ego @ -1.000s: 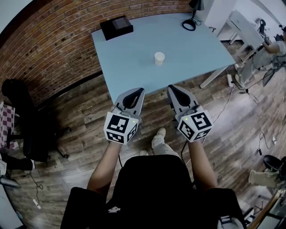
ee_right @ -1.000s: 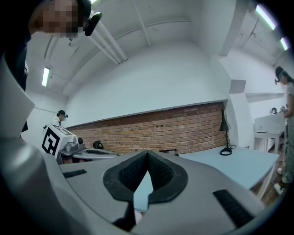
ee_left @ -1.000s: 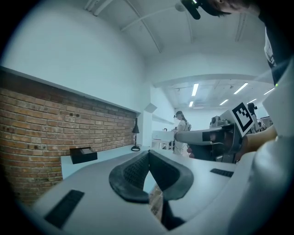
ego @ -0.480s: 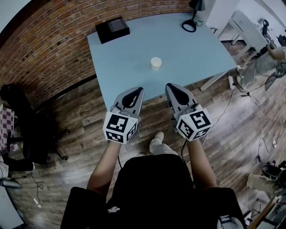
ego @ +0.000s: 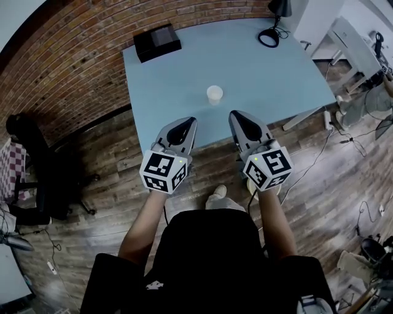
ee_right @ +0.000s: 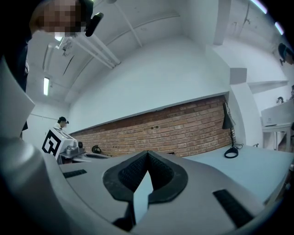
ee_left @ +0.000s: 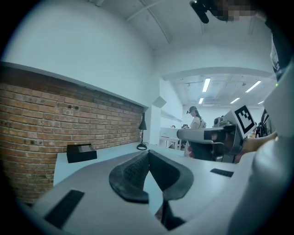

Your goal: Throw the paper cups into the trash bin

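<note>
Paper cup [ego: 214,94] stood upper centre; left gripper [ego: 188,121] and right gripper [ego: 237,114], jaws together, held nothing; one needed opening, then gentle squeezing.

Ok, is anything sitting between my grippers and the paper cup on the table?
Nothing visible. Only bare table lies between the paper cup and the left gripper and right gripper. The black box and lamp stand at far corners.
</note>
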